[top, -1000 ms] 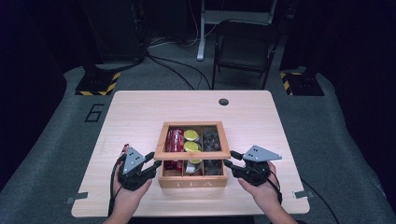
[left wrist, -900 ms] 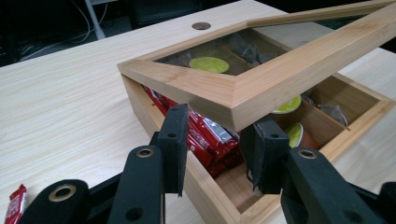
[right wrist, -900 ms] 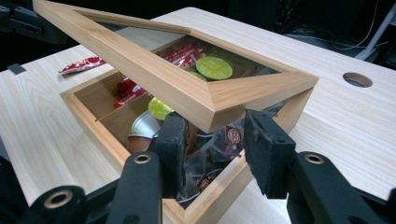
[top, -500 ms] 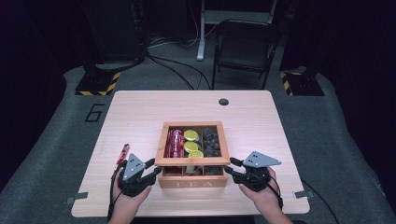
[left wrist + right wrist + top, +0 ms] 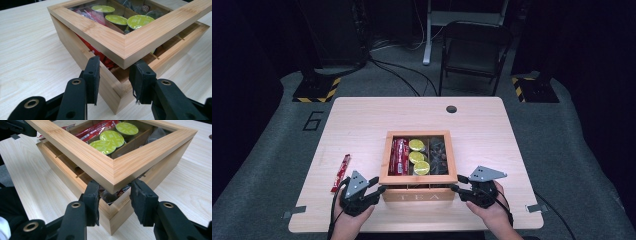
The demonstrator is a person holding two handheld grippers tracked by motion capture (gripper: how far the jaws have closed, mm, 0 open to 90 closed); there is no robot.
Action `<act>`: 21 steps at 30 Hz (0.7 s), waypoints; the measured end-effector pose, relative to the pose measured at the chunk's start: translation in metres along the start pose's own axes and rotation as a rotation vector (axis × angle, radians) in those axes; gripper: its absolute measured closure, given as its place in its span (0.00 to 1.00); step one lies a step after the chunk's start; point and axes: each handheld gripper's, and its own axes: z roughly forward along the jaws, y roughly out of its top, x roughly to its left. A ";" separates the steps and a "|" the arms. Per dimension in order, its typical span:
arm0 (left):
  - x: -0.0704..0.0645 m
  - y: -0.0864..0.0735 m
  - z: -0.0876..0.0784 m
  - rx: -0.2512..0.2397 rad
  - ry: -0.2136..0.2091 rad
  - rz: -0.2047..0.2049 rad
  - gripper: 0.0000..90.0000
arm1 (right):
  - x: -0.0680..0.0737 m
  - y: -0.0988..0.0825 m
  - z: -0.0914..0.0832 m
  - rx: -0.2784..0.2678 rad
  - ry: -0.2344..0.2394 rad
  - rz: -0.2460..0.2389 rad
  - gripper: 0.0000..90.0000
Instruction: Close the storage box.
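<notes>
Left gripper, seen in its own view: the jaws stand parted, one to each side of the near left corner of the bamboo tea box, just under the raised lid; whether the pads actually press the wood cannot be told. Right gripper, in its own view: likewise spread, straddling the near right corner beneath the lid's mitred corner, gripping nothing that can be made out.

The box sits near the person's edge of the wooden table, its front face lettered "TEA". The glass-paned lid is tilted up at the front, leaving a gap above the box walls. Through the pane show red sachets in the left compartment, three green-topped capsules in the middle one, and dark packets in the right. A single red sachet lies on the table left of the box, apart from it.

Judged progress: the lid is only partly lifted, so the opening appears just begun; swinging it fully back, and any handling of the contents or the stray sachet, remain.
</notes>
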 end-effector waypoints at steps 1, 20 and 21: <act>0.000 -0.001 0.000 0.000 0.002 0.002 0.68 | -0.001 -0.001 0.000 0.007 0.007 -0.004 0.65; 0.004 -0.009 0.006 0.107 -0.034 -0.057 0.56 | 0.001 -0.008 0.009 0.087 0.015 -0.006 0.60; 0.004 -0.009 0.006 0.107 -0.034 -0.057 0.56 | 0.001 -0.008 0.009 0.087 0.015 -0.006 0.60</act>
